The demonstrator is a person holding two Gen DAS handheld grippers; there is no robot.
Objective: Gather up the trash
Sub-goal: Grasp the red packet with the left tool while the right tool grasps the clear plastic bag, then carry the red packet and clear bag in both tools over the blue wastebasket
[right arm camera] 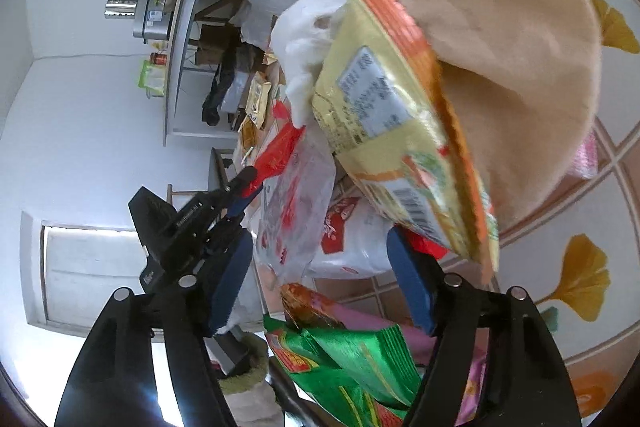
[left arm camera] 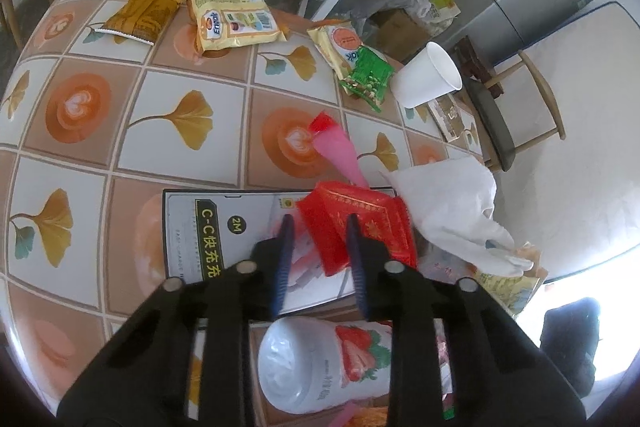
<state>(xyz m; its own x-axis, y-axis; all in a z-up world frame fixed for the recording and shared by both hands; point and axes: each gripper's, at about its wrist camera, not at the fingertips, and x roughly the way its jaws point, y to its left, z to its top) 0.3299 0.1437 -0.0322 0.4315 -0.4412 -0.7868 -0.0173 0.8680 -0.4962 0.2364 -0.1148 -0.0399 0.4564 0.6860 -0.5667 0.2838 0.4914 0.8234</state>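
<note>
In the left wrist view my left gripper (left arm camera: 320, 227) is open, its fingers on either side of a red packet (left arm camera: 360, 223) that lies on a black-edged cable box (left arm camera: 216, 231). A crumpled white tissue (left arm camera: 448, 211) lies right of it. My right gripper (right arm camera: 320, 267) is open over a trash pile: a clear red-printed wrapper (right arm camera: 296, 211), a white pouch (right arm camera: 352, 239), a yellow snack bag (right arm camera: 392, 131) and a tan cloth (right arm camera: 500, 27). The left gripper (right arm camera: 248, 183) shows there touching the red packet (right arm camera: 280, 151).
The tiled tablecloth (left arm camera: 120, 107) holds a brown wrapper (left arm camera: 144, 13), yellow bags (left arm camera: 232, 21) (left arm camera: 340, 43), a green packet (left arm camera: 368, 75), a tipped white paper cup (left arm camera: 428, 75), a pink wrapper (left arm camera: 340, 151) and a strawberry bottle (left arm camera: 320, 363). A chair (left arm camera: 504, 107) stands at the right edge. Green wrappers (right arm camera: 352, 355) lie near my right gripper.
</note>
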